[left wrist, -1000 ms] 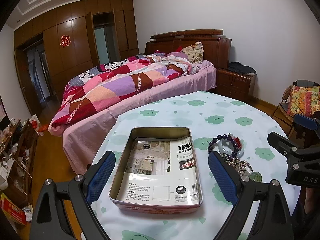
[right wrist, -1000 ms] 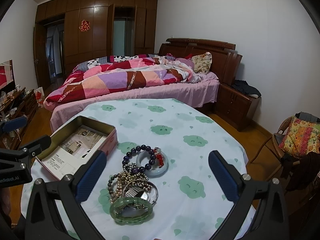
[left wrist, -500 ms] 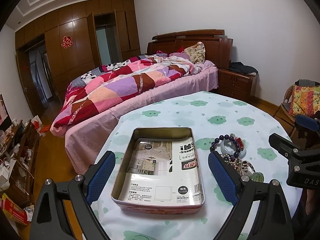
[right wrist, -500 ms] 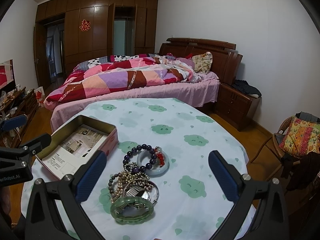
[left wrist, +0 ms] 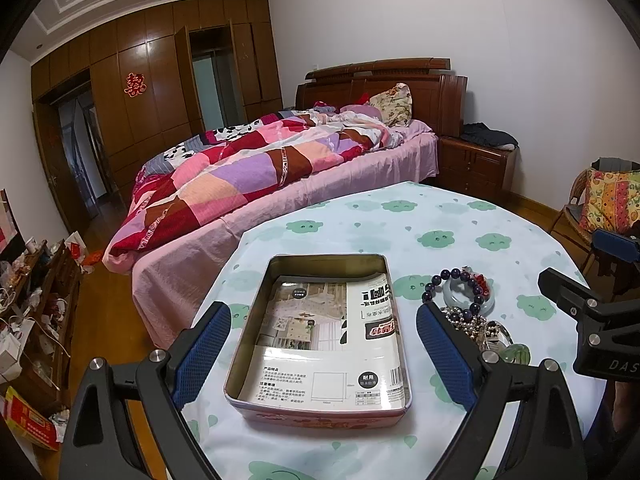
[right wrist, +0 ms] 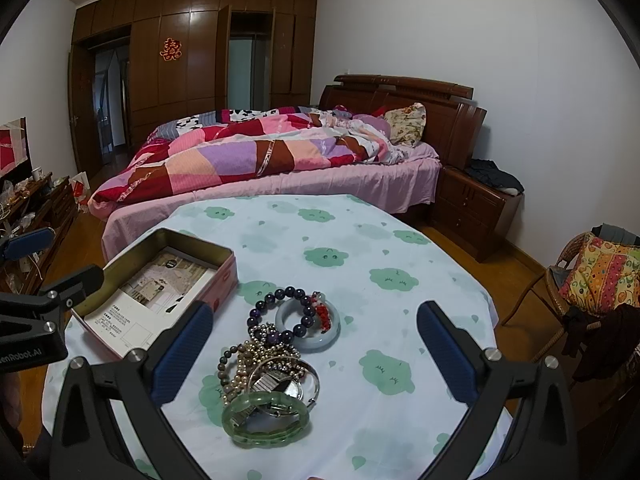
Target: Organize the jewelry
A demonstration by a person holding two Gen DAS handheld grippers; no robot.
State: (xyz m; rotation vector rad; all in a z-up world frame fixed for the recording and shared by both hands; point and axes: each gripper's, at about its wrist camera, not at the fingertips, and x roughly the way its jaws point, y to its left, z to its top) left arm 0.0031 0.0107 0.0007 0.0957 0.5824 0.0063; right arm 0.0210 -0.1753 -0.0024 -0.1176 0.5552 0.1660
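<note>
An open metal tin [left wrist: 320, 408] [right wrist: 224, 280] lined with a printed sheet sits on the round table. My left gripper [left wrist: 324, 350] is open and empty, hovering with its jaws either side of the tin. Right of the tin lies a jewelry pile: a dark bead bracelet [right wrist: 280, 312] [left wrist: 452, 280], a pale jade bangle [right wrist: 310, 326], metal chains [right wrist: 264, 364] and a green bangle [right wrist: 266, 420]. My right gripper [right wrist: 314, 354] is open and empty, above the pile.
The table [right wrist: 360, 240] has a white cloth with green cloud prints. A bed with a patchwork quilt [right wrist: 260, 156] stands behind it. A nightstand [right wrist: 472, 208] and a wicker chair [right wrist: 592, 280] are at the right. Cluttered shelves [left wrist: 32, 300] stand at the left.
Both grippers have drifted slightly; the tin and jewelry sit a little lower in the views. Nothing was grasped or moved.
</note>
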